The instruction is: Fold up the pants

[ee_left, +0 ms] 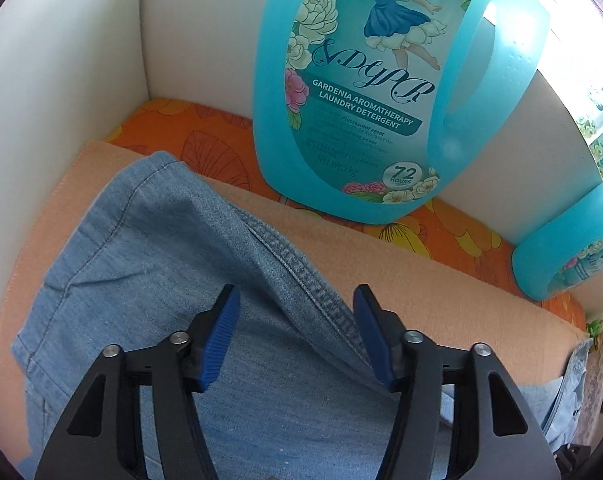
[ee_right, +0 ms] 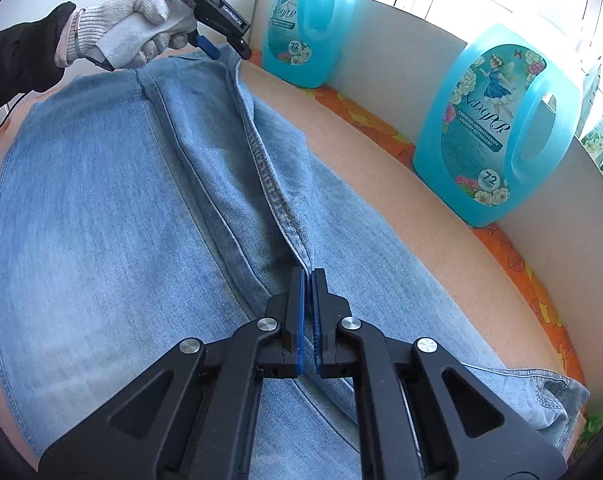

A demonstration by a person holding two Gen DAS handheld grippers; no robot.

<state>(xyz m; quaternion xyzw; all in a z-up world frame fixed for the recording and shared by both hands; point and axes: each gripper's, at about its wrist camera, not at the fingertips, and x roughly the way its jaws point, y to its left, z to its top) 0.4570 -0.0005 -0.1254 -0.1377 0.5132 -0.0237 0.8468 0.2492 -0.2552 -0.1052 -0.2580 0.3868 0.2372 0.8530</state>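
Light blue denim pants [ee_right: 101,208] lie spread on a peach mat [ee_right: 381,184], with a raised seam ridge running down the middle. My right gripper [ee_right: 308,276] is shut on that seam fold near its lower end. My left gripper [ee_left: 293,300] is open and hovers over the far end of the pants [ee_left: 161,248], its blue pads [ee_left: 221,340] either side of the seam, gripping nothing. In the right wrist view the left gripper [ee_right: 225,50] is held by a gloved hand at the top left.
Two turquoise detergent bottles [ee_right: 305,24] [ee_right: 497,128] stand on an orange floral cloth [ee_right: 513,260] against a white wall behind the mat. One bottle [ee_left: 381,92] is close in front of the left gripper. A white wall encloses the left.
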